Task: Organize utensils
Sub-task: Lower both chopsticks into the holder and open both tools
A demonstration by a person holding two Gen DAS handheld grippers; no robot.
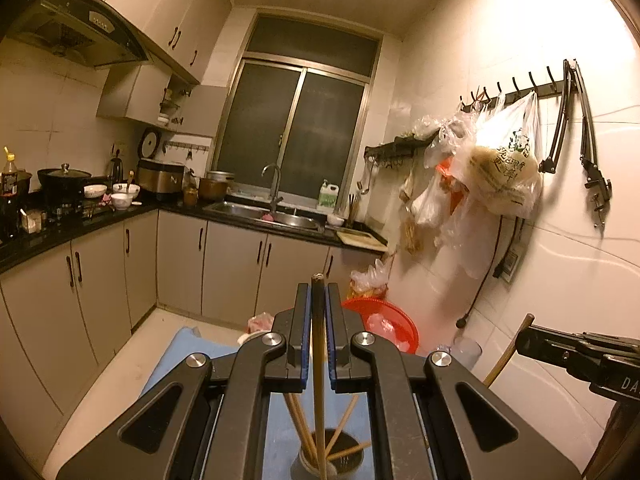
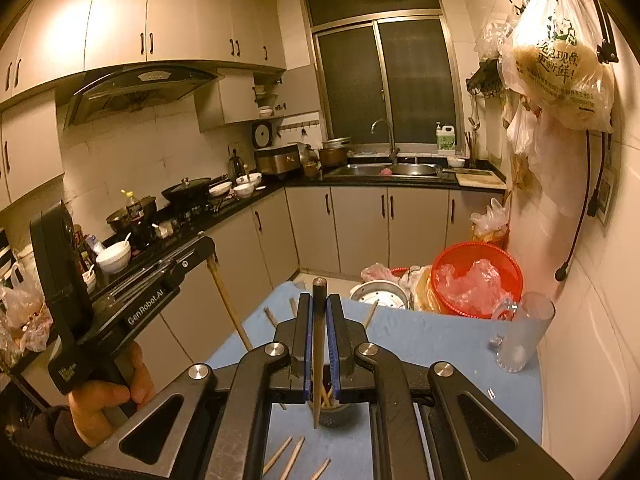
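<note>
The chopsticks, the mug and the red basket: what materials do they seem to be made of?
Chopsticks: probably wood or bamboo, with a tan matt shaft and a dark lacquered-looking upper end. Mug: clear, slightly frosted; glass or plastic, I cannot tell which. Red basket: most likely plastic, judging by the bright uniform colour and the thin perforated wall.

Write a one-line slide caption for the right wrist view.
Right gripper clamps one chopstick upright above a holder cup; loose chopsticks lie on the blue mat.
</note>
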